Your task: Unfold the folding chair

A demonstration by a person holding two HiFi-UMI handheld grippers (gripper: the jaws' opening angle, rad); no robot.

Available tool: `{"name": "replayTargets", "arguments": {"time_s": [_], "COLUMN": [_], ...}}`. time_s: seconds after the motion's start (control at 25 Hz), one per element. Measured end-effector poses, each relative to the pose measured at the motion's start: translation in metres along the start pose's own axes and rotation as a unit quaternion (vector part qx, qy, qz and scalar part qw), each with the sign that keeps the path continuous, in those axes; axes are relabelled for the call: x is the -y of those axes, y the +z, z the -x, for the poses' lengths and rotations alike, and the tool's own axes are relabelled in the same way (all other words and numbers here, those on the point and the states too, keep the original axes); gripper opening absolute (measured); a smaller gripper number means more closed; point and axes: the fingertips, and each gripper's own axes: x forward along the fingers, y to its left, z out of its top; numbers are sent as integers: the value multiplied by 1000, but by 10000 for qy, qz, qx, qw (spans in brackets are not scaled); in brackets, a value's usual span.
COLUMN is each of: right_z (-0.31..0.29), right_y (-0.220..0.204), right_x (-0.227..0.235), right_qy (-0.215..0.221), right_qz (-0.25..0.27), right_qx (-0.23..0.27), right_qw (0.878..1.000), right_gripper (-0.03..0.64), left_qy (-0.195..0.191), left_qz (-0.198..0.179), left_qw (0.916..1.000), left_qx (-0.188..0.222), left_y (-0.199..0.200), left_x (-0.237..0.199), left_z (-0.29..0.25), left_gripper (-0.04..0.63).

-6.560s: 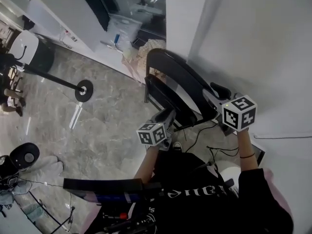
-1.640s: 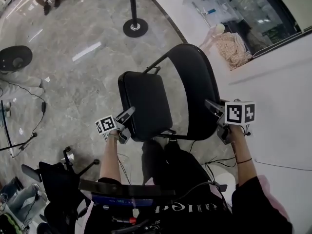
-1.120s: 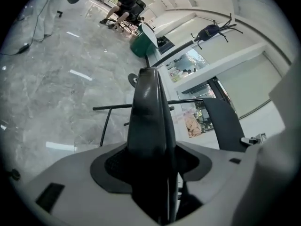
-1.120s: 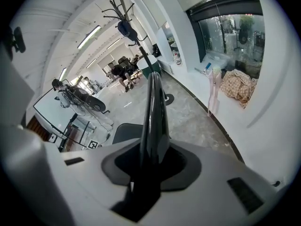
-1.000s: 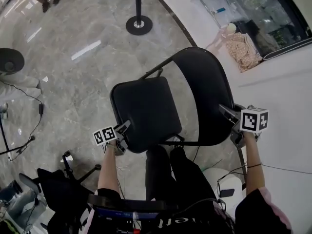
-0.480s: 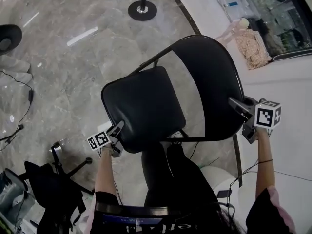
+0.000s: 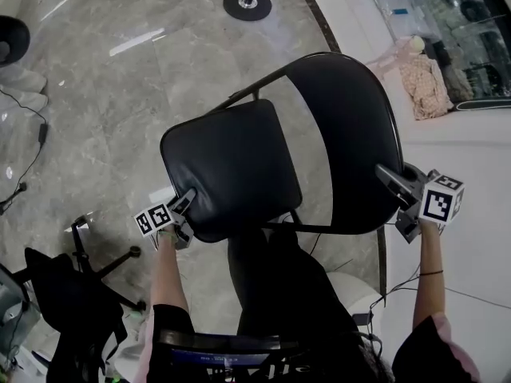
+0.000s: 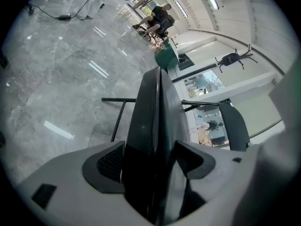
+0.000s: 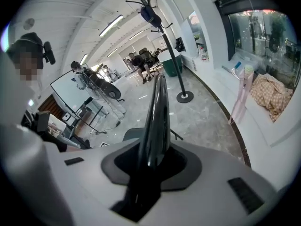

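The black folding chair stands opened out, its padded seat (image 7: 227, 166) lying flat and its curved backrest (image 7: 351, 142) to the right. My left gripper (image 7: 185, 203) is at the seat's near left corner. Its jaws are opening, and the seat's edge (image 8: 153, 126) still sits between the pads of the left gripper (image 8: 150, 159). My right gripper (image 7: 391, 178) is shut on the backrest's right rim, and the thin rim (image 9: 157, 117) runs up between the jaws of the right gripper (image 9: 150, 161).
A stanchion base (image 7: 247, 4) stands on the marble floor beyond the chair. A black wheeled base (image 7: 88, 254) is near my left arm. A patterned cloth bundle (image 7: 427, 74) lies by the white ledge on the right. Seated people (image 8: 157, 20) and a coat stand (image 9: 171, 55) are farther off.
The chair went from folded by the wall to opened out, and its seat has settled lower and flatter. Both grippers sank with it. The left jaws have parted wider round the seat edge.
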Motion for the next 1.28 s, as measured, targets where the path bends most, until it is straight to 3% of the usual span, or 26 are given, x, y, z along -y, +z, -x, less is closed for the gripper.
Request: {"name": "replayTargets", "arguments": {"time_s": [0.16, 0.32, 0.44, 0.64, 0.8, 1.04, 1.16, 1.28], "right_z": [-14, -14, -18, -20, -10, 21, 43, 61], "right_y": [-6, -5, -7, -9, -1, 13, 30, 42], "right_x": [-25, -27, -28, -26, -21, -15, -30, -50], "right_qy": [290, 70, -83, -531, -1124, -1847, -1632, -1223], "right_qz": [33, 106, 151, 440, 707, 579, 505, 707], "right_qx": [-36, -5, -26, -234, -162, 76, 447, 407], "right_qw": [9996, 9999, 9998, 9973, 9910, 9811, 9843, 9891], "right_gripper": [99, 94, 95, 125, 166, 195, 189, 183], "left_qy": [126, -74, 16, 691, 1316, 1015, 827, 627], "left_qz": [198, 130, 22, -285, -205, 269, 193, 85], "left_qw": [9996, 9995, 9996, 9969, 9893, 9879, 9876, 9874], "left_qx": [141, 277, 269, 227, 592, 1140, 1317, 1451], "left_y": [-12, -10, -9, -5, 3, -2, -9, -23], "left_x": [-25, -25, -28, -31, -24, 31, 69, 118], "left_z": [6, 6, 10, 26, 57, 97, 115, 124], "left_gripper": [333, 333, 333, 333, 331, 328, 289, 205]}}
